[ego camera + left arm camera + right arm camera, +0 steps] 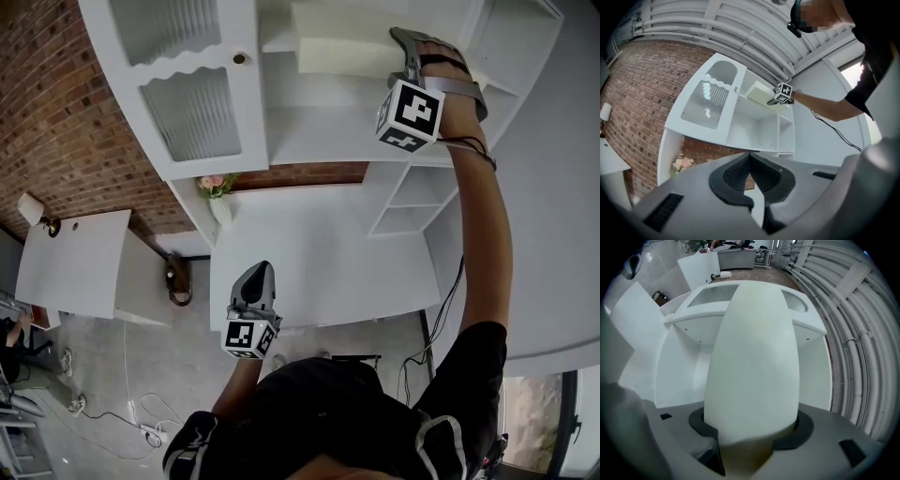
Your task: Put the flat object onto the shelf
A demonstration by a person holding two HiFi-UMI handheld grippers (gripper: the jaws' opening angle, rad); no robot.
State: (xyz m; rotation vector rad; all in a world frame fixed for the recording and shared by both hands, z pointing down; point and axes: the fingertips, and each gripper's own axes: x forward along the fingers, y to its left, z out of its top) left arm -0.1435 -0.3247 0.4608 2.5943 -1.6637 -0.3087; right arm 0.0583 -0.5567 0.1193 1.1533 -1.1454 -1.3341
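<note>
The flat object (339, 44) is a pale cream slab. It reaches into the upper compartment of the white shelf unit (319, 133), held about level above the shelf board. My right gripper (409, 49), arm stretched up, is shut on its near end. In the right gripper view the slab (752, 343) fills the space between the jaws and points into the open compartment. The left gripper view shows the slab (758, 93) and the right gripper (777, 98) from below. My left gripper (260, 275) hangs low over the desk, jaws shut (750, 157) and empty.
A cabinet door with ribbed glass panes (192, 103) stands open left of the compartment. Small cubbies (411, 202) sit at the lower right. Pink flowers (216, 184) stand by the brick wall (56, 112). A white desk (319, 258) lies below and another white table (73, 264) at the left.
</note>
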